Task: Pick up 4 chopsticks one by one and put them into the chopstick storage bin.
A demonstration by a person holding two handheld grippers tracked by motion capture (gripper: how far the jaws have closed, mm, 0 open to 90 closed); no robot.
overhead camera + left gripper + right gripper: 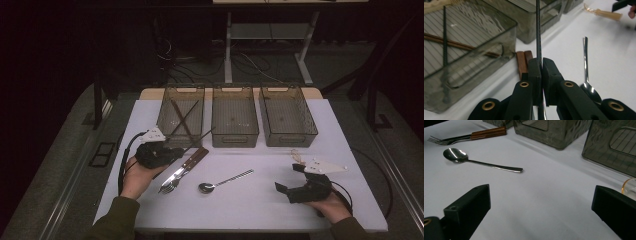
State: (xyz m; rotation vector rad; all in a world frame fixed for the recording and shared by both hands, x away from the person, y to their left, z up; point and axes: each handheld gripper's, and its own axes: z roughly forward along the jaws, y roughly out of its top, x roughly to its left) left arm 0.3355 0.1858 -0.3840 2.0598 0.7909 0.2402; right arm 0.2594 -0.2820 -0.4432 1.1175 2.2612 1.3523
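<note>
The right gripper [289, 179] rests near, right, jaws spread wide over bare table [250, 205]. Farther left, the left gripper [541, 65] is clenched on a dark chopstick [538, 30], which points toward the far-left bin [181, 117].

White table [280, 200], three clear bins [235, 122] at the back, spoon [222, 181], fork and knife [182, 169] in front

Left tool [541, 72] has a chopstick [538, 30] pinched, poking ahead toward the left bin [181, 116], which sits just in front of it with more chopsticks [181, 120] inside. Knife and fork [181, 170] lie right beside it, spoon [220, 182] further right on the counter [260, 200]. Right tool [292, 180] sits well off to the right, two bins [235, 122] beyond it.
</note>
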